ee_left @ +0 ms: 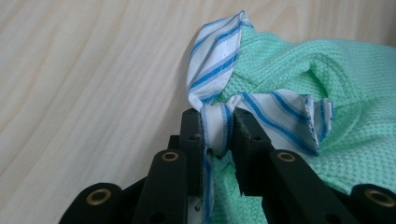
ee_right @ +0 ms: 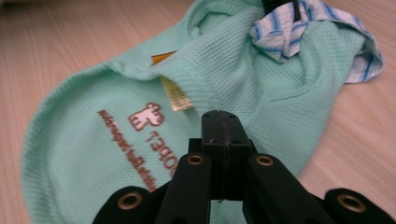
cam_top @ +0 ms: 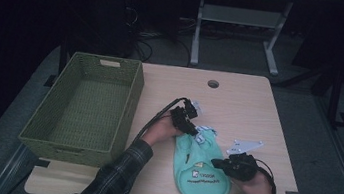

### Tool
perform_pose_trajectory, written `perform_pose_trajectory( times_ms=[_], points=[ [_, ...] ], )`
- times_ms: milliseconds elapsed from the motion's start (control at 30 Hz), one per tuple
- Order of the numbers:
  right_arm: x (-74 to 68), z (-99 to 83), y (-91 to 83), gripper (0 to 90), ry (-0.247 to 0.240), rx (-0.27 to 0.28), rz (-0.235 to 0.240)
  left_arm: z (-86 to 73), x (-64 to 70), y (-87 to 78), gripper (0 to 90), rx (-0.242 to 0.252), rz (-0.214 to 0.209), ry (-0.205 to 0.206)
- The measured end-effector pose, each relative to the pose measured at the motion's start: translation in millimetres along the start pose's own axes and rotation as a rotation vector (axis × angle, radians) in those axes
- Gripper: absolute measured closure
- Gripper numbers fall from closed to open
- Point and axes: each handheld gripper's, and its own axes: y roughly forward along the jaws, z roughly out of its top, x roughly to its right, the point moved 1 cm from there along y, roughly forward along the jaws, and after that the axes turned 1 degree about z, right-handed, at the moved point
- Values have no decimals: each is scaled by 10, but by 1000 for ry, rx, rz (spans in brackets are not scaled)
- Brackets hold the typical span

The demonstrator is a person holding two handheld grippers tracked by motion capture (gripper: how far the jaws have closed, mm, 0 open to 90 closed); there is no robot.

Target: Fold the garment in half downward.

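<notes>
A small mint-green waffle-knit garment (cam_top: 201, 174) with a brown printed logo lies on the wooden table (cam_top: 244, 104) near the front edge. Its blue-and-white striped trim (ee_left: 217, 60) sits at the end away from the person. My left gripper (ee_left: 218, 130) is shut on a bunched fold of that trim; in the high view the left gripper (cam_top: 195, 129) is at the garment's top end. My right gripper (ee_right: 222, 119) has its jaws pressed together, with no cloth visible between the tips, low over the garment (ee_right: 93, 154). In the high view the right gripper (cam_top: 216, 164) is at the garment's right edge.
An empty green woven basket (cam_top: 129, 102) stands on the left part of the table, its right wall close to the person's left hand. A round cable hole (cam_top: 213, 84) sits at the table's far middle. White desk legs (cam_top: 198, 30) stand on the floor beyond.
</notes>
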Motion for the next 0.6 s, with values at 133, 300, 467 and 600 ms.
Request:
perform_pose_trajectory(
  times_ms=[133,300,467,600],
  points=[
    [-49,-7,21,897,-11,-9,14,-22,-57,-84,757,25,25,-34],
    [-41,67,53,898,-22,7,18,-23,-73,-217,757,45,53,-40],
    [37,264,109,898,-17,45,16,4,-45,-306,757,64,69,-26],
    [109,355,238,898,-12,48,25,33,-12,-358,757,92,73,-32]
  ],
)
